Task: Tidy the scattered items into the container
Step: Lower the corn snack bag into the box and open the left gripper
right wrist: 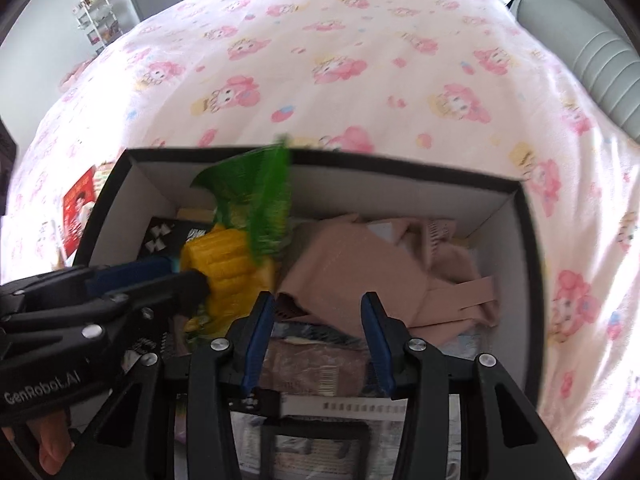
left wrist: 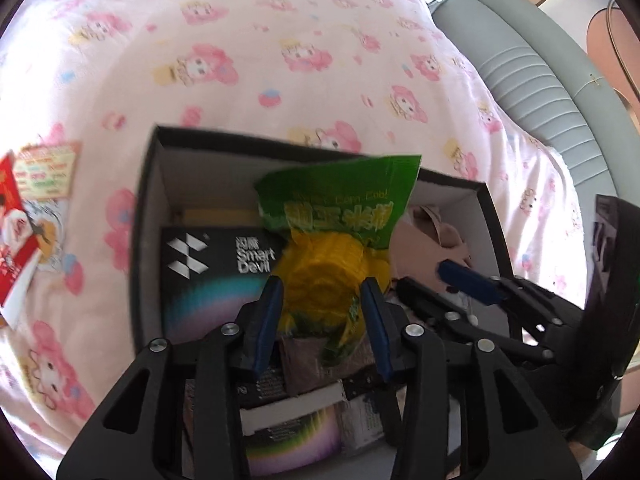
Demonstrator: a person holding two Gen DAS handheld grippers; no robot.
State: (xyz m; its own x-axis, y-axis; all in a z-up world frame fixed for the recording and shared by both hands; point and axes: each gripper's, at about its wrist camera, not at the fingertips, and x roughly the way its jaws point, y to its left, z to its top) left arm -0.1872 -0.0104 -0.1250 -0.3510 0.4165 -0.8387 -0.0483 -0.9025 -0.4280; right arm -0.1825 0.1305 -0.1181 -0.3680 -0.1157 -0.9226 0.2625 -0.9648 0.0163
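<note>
The left gripper (left wrist: 322, 292) pinches the corn packet (left wrist: 332, 240) between its blue fingers, above the black-rimmed box (left wrist: 140, 216) on the pink bedspread (left wrist: 280, 60). The right gripper (right wrist: 318, 312) hangs beside it with jaws spread, over beige cloth (right wrist: 360, 272) in the box. A red packet (left wrist: 16, 224) lies outside, left of the box.

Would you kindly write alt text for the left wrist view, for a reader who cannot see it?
The left gripper holds a corn snack packet, green above and yellow below, between its jaws over an open black box on a pink cartoon-print bedspread. The box holds a Smart Devil package and beige cloth; the right gripper reaches in alongside.
</note>
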